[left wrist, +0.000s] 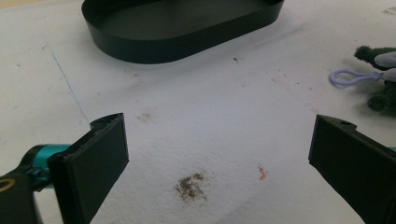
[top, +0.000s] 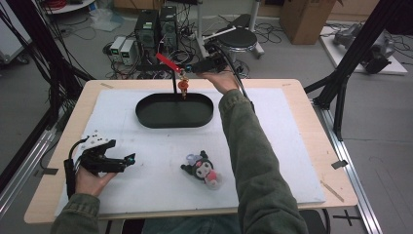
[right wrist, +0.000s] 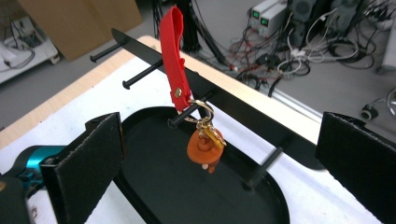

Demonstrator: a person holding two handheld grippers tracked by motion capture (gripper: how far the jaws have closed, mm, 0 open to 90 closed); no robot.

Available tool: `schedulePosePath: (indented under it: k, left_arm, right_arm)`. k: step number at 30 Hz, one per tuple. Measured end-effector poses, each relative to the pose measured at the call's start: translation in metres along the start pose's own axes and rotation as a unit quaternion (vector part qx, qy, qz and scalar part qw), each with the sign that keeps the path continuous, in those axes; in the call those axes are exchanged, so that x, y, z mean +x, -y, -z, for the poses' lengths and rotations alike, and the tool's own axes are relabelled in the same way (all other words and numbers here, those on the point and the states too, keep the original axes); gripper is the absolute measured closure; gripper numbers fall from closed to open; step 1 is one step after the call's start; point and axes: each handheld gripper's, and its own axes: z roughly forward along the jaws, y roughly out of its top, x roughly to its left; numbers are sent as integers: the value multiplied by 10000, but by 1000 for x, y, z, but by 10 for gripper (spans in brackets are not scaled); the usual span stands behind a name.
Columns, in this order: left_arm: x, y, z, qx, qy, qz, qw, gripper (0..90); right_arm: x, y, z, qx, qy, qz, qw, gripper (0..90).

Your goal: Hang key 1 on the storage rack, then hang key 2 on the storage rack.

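Over the tray: my right gripper [top: 187,68] stands with jaws apart, nothing between them.
Keychain [right wrist: 196,126]: hangs on a peg of the black rack [right wrist: 261,119], at 12 o'clock from the tray [top: 146,117].
Handling: I judge it light; red strap [right wrist: 173,56] floppy, orange charm [right wrist: 204,150] free to swing, metal ring slippery.
Hold: I'd pinch the flat strap.
Left gripper [top: 130,158]: jaws wide, empty, resting at 8 o'clock.
Plush toy [top: 203,168]: lies at 5 o'clock, soft.
Surface: white mat [top: 272,161], stained.
Room: cables and boxes behind.
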Motion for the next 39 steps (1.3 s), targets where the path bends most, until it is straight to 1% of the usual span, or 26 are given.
schedulePosePath:
  k: [1, 2, 3, 6, 9, 10, 11, 14, 16, 17, 19, 20, 22, 24, 26, 28, 30, 31, 32, 35, 36, 39]
  left_arm:
    - [0, 0, 0, -6, 6, 10, 10000, 51]
    - [0, 0, 0, -9, 6, 8, 10000, 51]
    - [0, 0, 1, 4, 1, -33, 10000, 51]
    - [0, 0, 2, 3, -12, -18, 10000, 51]
    - [0, 0, 2, -20, -30, 5, 10000, 51]
    - [0, 0, 2, -17, -38, 2, 10000, 51]
    - [0, 0, 2, -9, -29, 2, 10000, 51]
    - [0, 0, 2, -19, -25, 20, 10000, 51]
    - [0, 0, 2, 9, -24, 5, 10000, 51]
    - [0, 0, 2, 26, -28, -13, 10000, 51]
    - [0, 0, 2, 13, -32, 12, 10000, 51]
    - [0, 1, 2, 13, -47, 13, 10000, 51]
    - [0, 1, 2, 6, -45, 20, 10000, 51]
    - [0, 1, 3, 7, -56, -5, 10000, 51]
    - [0, 0, 3, 22, -51, -13, 10000, 51]
    - [-1, 0, 3, -1, -43, -4, 10000, 51]
    - [-1, 0, 3, -3, -44, -6, 10000, 51]
    - [-1, 0, 3, -2, -53, 1, 10000, 51]
    - [-1, 0, 3, 5, -46, 5, 10000, 51]
    - [-1, 0, 2, 24, -42, -7, 10000, 51]
    - [-1, 0, 2, 20, -47, -19, 10000, 51]
    - [-1, 0, 2, 15, -47, -6, 10000, 51]
  right_arm:
    - [0, 2, 4, 17, 16, 5, 10000, 8]
    - [0, 4, 7, -22, 32, 37, 10000, 8]
    - [-1, 6, 9, -49, 21, 56, 10000, 8]
    - [-3, 11, 18, -28, 22, 81, 10000, 8]
    - [-4, 16, 26, -59, 2, 54, 10000, 8]
    - [-4, 18, 28, -33, -4, 53, 10000, 8]
    - [-5, 20, 30, -21, 27, 105, 9999, 8]
    - [-7, 27, 35, 22, 49, 110, 9999, 8]
    - [-9, 31, 39, 51, 70, 72, 9999, 8]
    - [-10, 34, 40, 63, 98, 90, 9999, 8]
    - [-11, 38, 44, 60, 123, 47, 9999, 8]
    - [-12, 41, 45, 35, 113, 36, 9999, 8]
    - [-12, 49, 48, 48, 102, -67, 9999, 8]
    - [-12, 59, 50, 120, 163, -20, 9998, 8]
    - [-13, 69, 52, 202, 167, -55, 9996, 8]
    - [-13, 79, 56, 198, 199, -74, 9996, 8]
    - [-12, 84, 59, 338, 267, -59, 9991, 8]
    - [-11, 87, 62, 289, 314, -25, 9991, 8]
    - [-11, 89, 64, 242, 309, -57, 9992, 8]
    - [-8, 96, 71, 250, 287, -108, 9992, 8]
    - [-8, 97, 73, 272, 286, -83, 9992, 8]
    - [-5, 103, 78, 181, 298, -109, 9993, 8]
